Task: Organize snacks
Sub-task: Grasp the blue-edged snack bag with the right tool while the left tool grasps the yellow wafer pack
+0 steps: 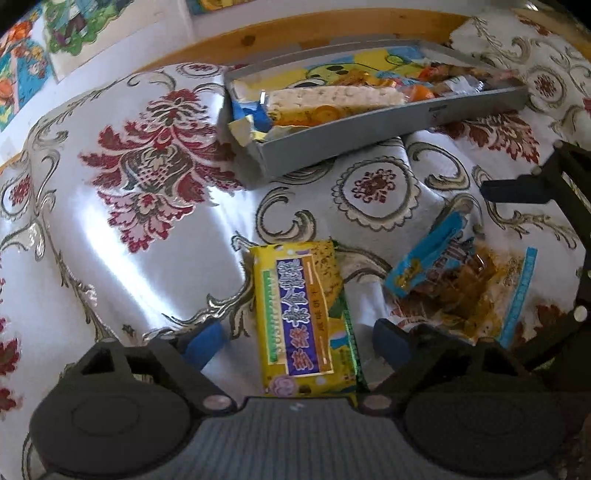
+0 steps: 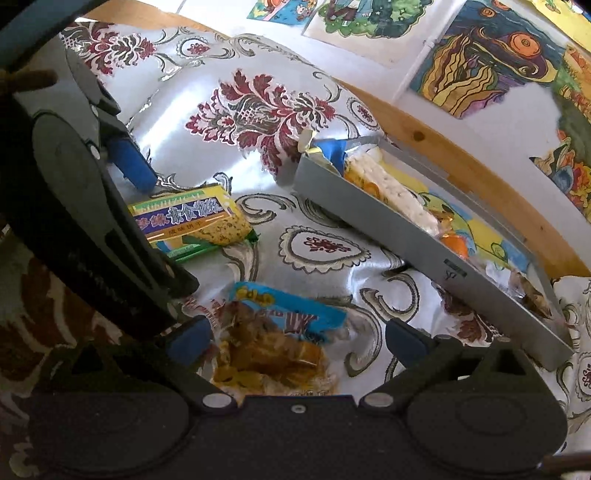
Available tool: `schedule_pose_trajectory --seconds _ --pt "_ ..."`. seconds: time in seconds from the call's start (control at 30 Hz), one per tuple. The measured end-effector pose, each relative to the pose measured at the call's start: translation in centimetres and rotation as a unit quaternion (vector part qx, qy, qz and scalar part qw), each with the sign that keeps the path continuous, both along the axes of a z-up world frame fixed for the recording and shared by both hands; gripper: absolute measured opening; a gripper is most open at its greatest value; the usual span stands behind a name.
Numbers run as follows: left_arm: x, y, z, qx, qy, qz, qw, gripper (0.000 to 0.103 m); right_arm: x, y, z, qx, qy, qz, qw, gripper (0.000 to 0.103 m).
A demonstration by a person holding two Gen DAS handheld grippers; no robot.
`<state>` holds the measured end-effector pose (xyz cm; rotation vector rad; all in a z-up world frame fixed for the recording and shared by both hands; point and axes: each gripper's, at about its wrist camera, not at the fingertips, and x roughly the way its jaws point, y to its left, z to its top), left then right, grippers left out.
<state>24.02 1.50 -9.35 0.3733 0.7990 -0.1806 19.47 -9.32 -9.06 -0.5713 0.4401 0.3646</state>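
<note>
Straddling the yellow biscuit packet (image 1: 308, 317) with the left hand-held gripper (image 1: 295, 341), blue pads (image 1: 205, 341) spread wide on either side, nothing clamped yet. Hovering over the blue-and-clear snack bag (image 2: 275, 339) with the right hand-held gripper (image 2: 295, 341), likewise released. Both packs lying flat on the patterned cloth of the bench (image 1: 155, 236), near the grey tray (image 1: 373, 127) already carrying snacks. Probably best: lowering until pads flank the packet's long edges, squeezing gently across the narrow width, lifting level, clearing the tray wall before releasing inside.

Floral white-and-red tablecloth (image 1: 147, 177), wooden table edge (image 1: 295, 33), colourful drawings (image 2: 491, 62) on white wall (image 2: 509, 125)
</note>
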Motion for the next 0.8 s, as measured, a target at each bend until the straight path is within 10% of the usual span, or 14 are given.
schedule_pose_trajectory --seconds 0.8 --pt "1.3 -0.6 -0.1 -0.013 0.033 -0.008 0.9994 0.056 1.3 -1.2 0.1 0.086 0.089 0.003 0.992 0.064"
